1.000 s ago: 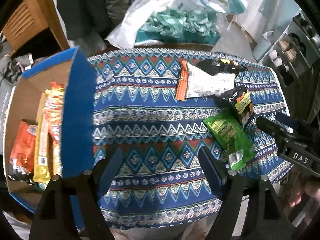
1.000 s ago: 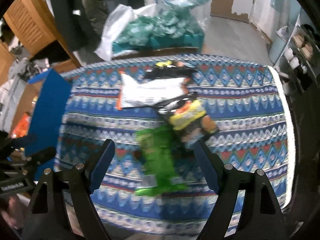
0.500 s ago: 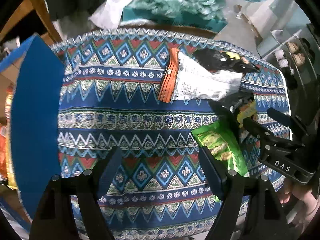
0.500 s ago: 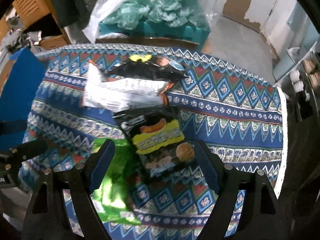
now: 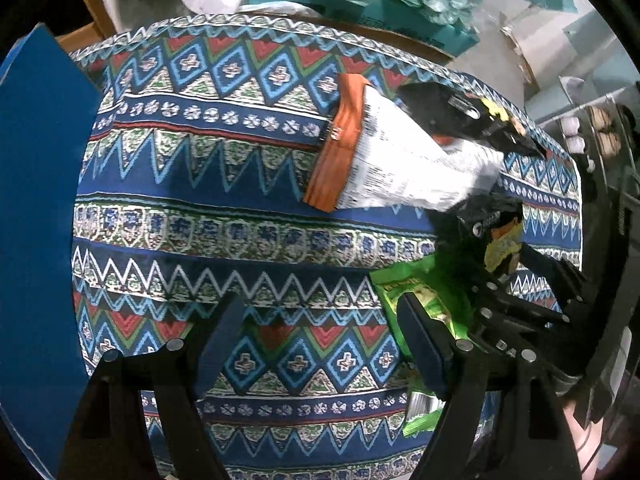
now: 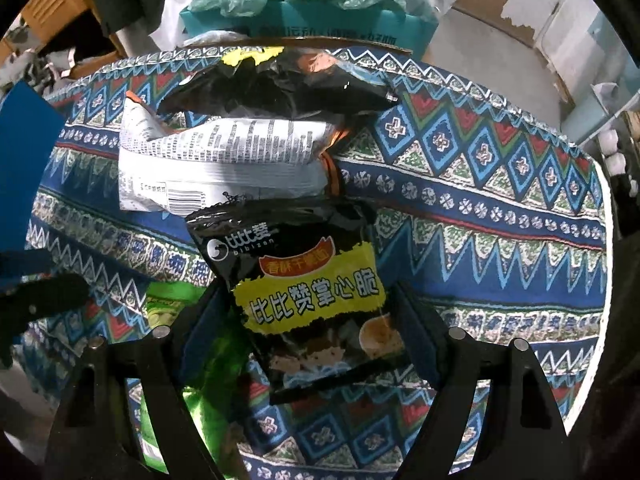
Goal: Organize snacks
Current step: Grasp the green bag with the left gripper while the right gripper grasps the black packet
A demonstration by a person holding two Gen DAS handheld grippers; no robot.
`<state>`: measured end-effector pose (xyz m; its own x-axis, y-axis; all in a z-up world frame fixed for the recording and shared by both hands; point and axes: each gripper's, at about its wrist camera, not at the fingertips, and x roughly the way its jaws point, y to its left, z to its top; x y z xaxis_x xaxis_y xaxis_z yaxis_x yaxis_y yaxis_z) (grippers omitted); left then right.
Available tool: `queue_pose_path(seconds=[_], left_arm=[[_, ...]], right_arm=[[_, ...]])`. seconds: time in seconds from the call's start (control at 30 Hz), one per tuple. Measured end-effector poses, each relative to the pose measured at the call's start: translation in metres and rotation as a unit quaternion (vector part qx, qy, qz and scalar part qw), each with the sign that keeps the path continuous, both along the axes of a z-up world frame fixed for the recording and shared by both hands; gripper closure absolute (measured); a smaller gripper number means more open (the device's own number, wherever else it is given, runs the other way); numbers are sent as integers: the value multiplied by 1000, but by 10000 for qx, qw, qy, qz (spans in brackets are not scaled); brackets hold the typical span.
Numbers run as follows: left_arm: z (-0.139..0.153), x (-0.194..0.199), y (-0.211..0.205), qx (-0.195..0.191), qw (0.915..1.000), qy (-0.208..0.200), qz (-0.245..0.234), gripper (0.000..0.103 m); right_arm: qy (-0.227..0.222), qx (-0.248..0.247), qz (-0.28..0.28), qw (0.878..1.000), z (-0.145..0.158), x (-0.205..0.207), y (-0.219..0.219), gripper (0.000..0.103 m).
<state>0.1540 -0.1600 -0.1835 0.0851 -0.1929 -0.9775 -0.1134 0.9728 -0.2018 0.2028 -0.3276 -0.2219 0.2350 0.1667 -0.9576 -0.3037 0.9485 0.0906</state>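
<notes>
Several snack packets lie on the patterned tablecloth [image 5: 240, 200]. A black and yellow packet [image 6: 308, 296] lies between the open jaws of my right gripper [image 6: 316, 328]. It also shows in the left wrist view [image 5: 498, 236]. A green packet [image 6: 200, 360] lies partly under it, also seen in the left wrist view [image 5: 424, 308]. A white and orange packet [image 5: 384, 160] [image 6: 224, 168] and another black packet [image 5: 468, 116] [image 6: 280, 84] lie farther back. My left gripper [image 5: 320, 340] is open and empty over the cloth, its right finger at the green packet's edge.
A blue box flap [image 5: 36, 200] stands at the table's left edge, also in the right wrist view [image 6: 24, 152]. A teal carton with plastic bags [image 6: 304, 16] sits behind the table. Shelves with cups [image 5: 592, 132] are at the right.
Both grippers have moved forward and lower toward the packets. The right gripper now straddles the black and yellow packet. The box's inside has left the left wrist view.
</notes>
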Motion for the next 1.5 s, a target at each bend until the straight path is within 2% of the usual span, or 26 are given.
queue_pose_path(seconds=[0.03, 0.1, 0.37, 0.47, 0.63, 0.67, 0.7, 0.97, 1.13, 1.27, 1.33, 1.37, 1.4, 1.5], left_arm=[[0, -1, -3, 7, 10000, -6, -23, 23], [1, -4, -5, -4, 10000, -7, -37, 23], [8, -13, -24, -221, 9997, 16, -42, 23], [13, -19, -32, -334, 9994, -23, -20, 17], [15, -23, -50, -509, 9987, -42, 85, 17], [15, -23, -56, -527, 9986, -36, 87, 17], [14, -23, -61, -531, 9985, -32, 85, 17], [-5, -23, -96, -465, 9988, 170, -47, 17], [-21, -29, -104, -165, 9991, 270, -265, 17], [-37, -29, -107, -268, 9983, 410, -319, 17], [-41, -28, -106, -379, 9979, 388, -354, 18], [-42, -28, -104, -424, 9978, 366, -357, 26], [-42, -28, -104, -470, 9976, 344, -369, 38], [-38, -27, -101, -569, 9969, 299, -443, 48]], right_arm=[[43, -12, -27, 10000, -3, 1, 0, 25], [104, 8, -105, 9999, -6, 1, -3, 41], [-22, 230, -544, 9983, 7, -13, -27, 41], [-9, 280, -733, 9969, 13, -20, -41, 41], [27, 332, -1028, 9941, 22, -40, -72, 41], [13, 107, -1239, 9922, 25, -45, -80, 41], [2, 133, -1310, 9913, 27, -50, -87, 41], [-93, 156, -1690, 9855, 44, -82, -131, 41], [-100, 244, -1809, 9832, 46, -83, -135, 41], [-133, 275, -1729, 9845, 49, -82, -128, 41], [-154, 268, -1645, 9859, 49, -82, -123, 41], [-162, 261, -1616, 9864, 50, -83, -121, 41], [-167, 260, -1588, 9868, 50, -82, -118, 41], [-179, 262, -1481, 9885, 51, -83, -109, 41]])
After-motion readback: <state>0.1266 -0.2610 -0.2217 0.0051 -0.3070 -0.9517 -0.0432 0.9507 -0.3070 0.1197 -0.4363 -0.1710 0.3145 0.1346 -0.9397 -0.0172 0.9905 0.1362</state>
